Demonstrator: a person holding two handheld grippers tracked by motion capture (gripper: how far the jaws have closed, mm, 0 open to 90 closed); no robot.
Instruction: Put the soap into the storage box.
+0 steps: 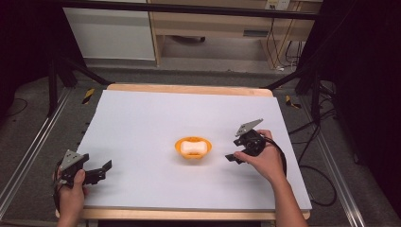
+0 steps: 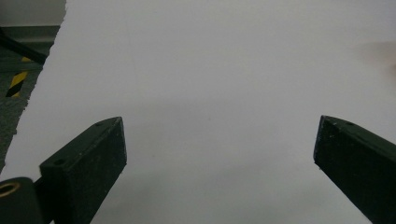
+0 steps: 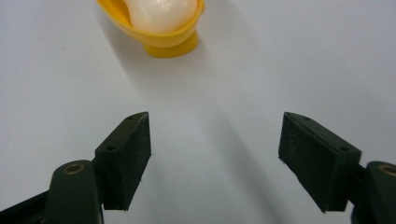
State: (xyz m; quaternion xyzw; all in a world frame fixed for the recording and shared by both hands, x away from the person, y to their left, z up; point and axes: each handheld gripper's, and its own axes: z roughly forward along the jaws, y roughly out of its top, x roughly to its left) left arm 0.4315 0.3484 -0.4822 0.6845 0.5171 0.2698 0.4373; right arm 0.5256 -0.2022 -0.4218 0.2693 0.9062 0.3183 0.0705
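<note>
A white tabletop (image 1: 142, 123) fills the work area. At its near edge, the left gripper (image 1: 105, 168) rests at eight o'clock, jaws spread on nothing. Farther in, at three o'clock of the yellow bowl (image 1: 192, 147) holding a white lump (image 1: 192, 148) at center, the right gripper (image 1: 230, 158) faces it with jaws apart and empty.

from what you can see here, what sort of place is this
Probably a lab or studio set up for recording handling tasks: a white-covered table ringed by black curtains, loose cables on the floor, and one lone prop, a yellow dish.
</note>
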